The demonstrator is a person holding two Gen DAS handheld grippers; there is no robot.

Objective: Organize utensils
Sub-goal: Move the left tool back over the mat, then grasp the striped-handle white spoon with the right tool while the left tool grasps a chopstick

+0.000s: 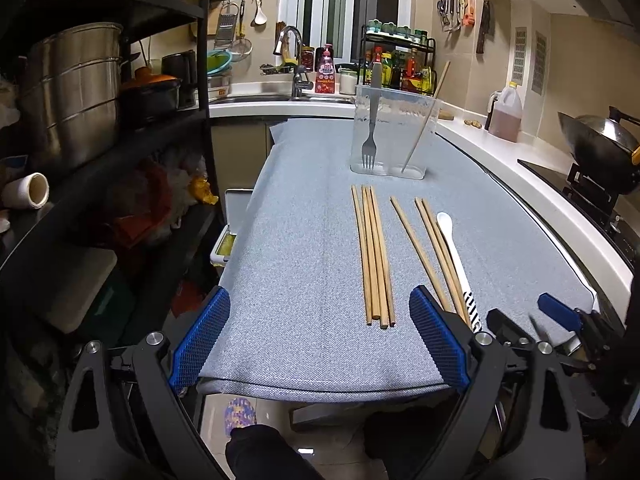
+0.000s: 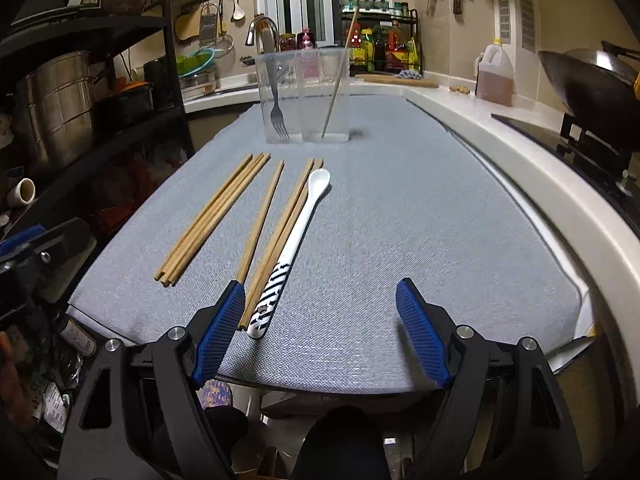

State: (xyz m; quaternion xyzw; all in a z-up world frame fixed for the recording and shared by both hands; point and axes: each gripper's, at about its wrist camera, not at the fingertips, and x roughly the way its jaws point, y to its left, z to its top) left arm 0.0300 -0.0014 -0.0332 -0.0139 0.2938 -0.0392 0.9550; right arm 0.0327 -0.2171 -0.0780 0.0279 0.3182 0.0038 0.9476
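We count seven loose chopsticks on the cloth: a tight bundle of four (image 1: 374,256), a single one (image 1: 418,250) lying apart beside it, and a pair (image 1: 442,256) touching the long white spoon (image 2: 298,240), whose handle end carries a black striped pattern. One fork (image 1: 370,132) and one more chopstick (image 1: 424,128) stand in the clear plastic holder (image 1: 394,136), the fork tines-down in its left compartment, the chopstick leaning in its right one. All of this rests on a grey woven cloth (image 1: 304,240) covering a table in a narrow kitchen, with a black shelf of steel pots (image 1: 72,92) to the left, a sink with a tap (image 1: 292,52) and window behind, and a white counter with a wok (image 1: 600,136) to the right. Our left gripper (image 1: 320,308) stands wide open over the near edge of the cloth with nothing between its blue pads. Our right gripper (image 2: 320,300) is also open and empty, its left pad just beside the spoon handle.
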